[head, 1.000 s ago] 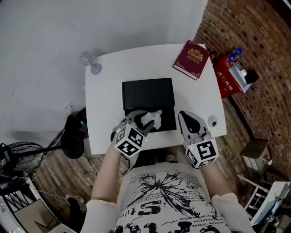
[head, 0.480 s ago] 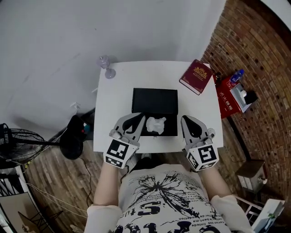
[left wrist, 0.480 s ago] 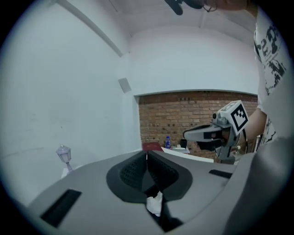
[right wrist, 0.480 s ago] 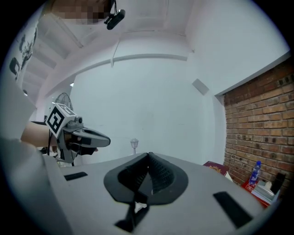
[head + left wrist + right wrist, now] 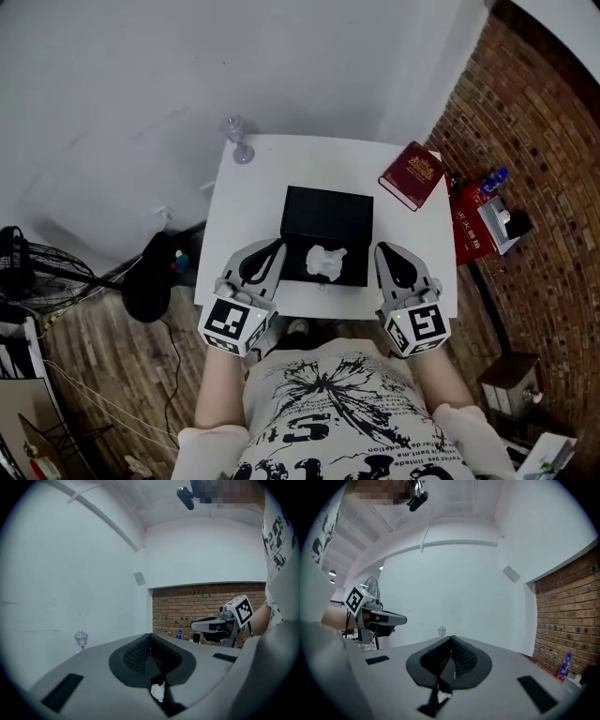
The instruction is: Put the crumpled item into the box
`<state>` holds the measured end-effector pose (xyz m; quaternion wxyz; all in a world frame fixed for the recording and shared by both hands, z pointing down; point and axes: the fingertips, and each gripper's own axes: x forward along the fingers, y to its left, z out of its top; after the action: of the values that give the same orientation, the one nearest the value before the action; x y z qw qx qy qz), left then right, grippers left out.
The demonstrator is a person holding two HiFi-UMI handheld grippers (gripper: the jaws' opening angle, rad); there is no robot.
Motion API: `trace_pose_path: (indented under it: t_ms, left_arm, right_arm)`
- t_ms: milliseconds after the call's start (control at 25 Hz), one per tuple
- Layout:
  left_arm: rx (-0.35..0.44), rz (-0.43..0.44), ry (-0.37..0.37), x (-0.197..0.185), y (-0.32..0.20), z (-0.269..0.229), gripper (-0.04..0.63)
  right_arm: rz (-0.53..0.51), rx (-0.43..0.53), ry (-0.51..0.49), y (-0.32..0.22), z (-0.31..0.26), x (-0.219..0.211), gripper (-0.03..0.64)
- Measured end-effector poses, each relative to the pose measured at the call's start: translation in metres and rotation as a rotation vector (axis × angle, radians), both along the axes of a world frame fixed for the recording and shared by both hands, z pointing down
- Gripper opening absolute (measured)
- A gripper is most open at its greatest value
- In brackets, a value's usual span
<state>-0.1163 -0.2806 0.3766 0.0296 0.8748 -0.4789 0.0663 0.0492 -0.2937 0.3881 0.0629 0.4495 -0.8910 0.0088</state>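
Head view: crumpled white paper wad [image 5: 325,262] lies inside the open black rectangular box [image 5: 328,214], near the white tabletop's [image 5: 300,164] front edge; bare surface lies behind; left hand-held gripper [image 5: 275,247] and right hand-held gripper [image 5: 383,250] flank the box. Left gripper view: jaws clenched, empty; right gripper view: jaws clenched, empty.

White crumpled item [image 5: 325,262] lies inside the open black box [image 5: 327,215], near its front.

The box [image 5: 328,217] is finished in matt black. The crumpled item [image 5: 325,261] inside it is seen as white, creased paper. The table [image 5: 281,164] under the box is smooth white. A book [image 5: 412,175] right of the box is covered in dark red with gilt stamping.
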Motion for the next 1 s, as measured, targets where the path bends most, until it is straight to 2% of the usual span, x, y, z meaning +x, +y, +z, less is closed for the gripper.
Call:
trace_pose_path:
  t_ms: [320, 1000]
  left_arm:
    - [0.001, 0.004, -0.025, 0.010, 0.003, -0.002, 0.014]
    - [0.006, 0.030, -0.056, 0.028, -0.001, -0.007, 0.014]
  right_arm:
    - [-0.059, 0.021, 0.029, 0.007, -0.001, -0.007, 0.012]
    - [-0.005, -0.004, 0.004, -0.002, 0.006, 0.009, 0.012]
